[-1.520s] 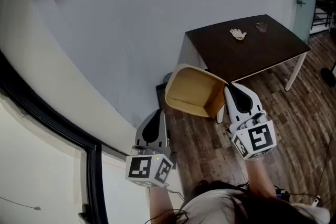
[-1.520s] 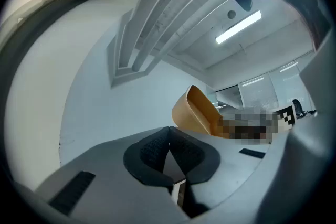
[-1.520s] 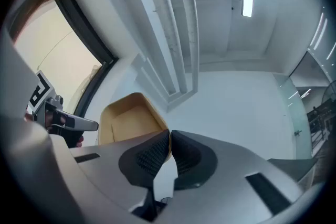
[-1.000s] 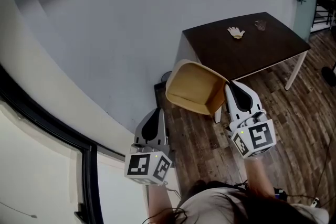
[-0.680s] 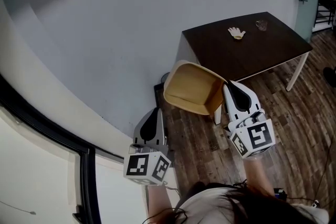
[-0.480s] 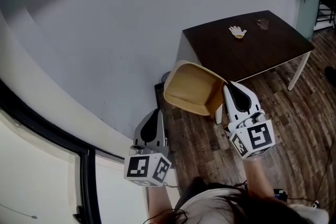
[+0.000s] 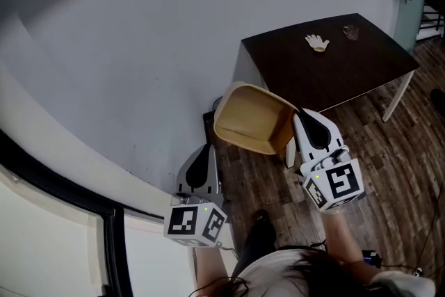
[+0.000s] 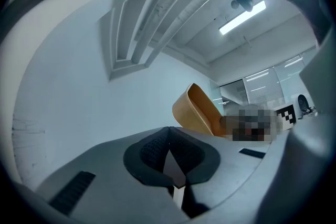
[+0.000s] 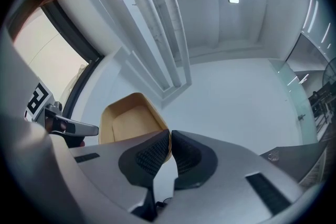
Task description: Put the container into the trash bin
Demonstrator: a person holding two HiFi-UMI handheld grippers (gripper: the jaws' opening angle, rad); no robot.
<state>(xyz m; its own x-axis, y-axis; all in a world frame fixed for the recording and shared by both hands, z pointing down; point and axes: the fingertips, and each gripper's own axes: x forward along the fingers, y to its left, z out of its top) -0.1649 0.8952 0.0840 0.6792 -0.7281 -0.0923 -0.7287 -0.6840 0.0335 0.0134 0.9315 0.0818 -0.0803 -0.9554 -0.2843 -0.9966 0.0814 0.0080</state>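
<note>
A tan, bowl-shaped container (image 7: 252,119) hangs tilted in the air near the grey wall, its open side facing me. My right gripper (image 7: 301,116) is shut on its right rim; in the right gripper view the rim (image 9: 167,140) sits pinched between the pads. My left gripper (image 7: 206,151) hangs lower left of the container, shut and empty, and the left gripper view shows its jaws (image 8: 168,145) closed together with the container (image 8: 202,113) beyond. A dark object (image 7: 209,123) on the floor by the wall, perhaps the bin, is mostly hidden behind the container.
A dark table (image 7: 348,73) on white legs stands at the right, with a pale glove (image 7: 317,43) and a small glass (image 7: 350,31) on it. Wood plank floor (image 7: 389,163) lies below. A person's dark shoe (image 7: 254,241) shows at the bottom centre.
The container and right gripper have drifted slightly left toward the wall. A dark shoe has come into view at the bottom. The left gripper has hardly moved.
</note>
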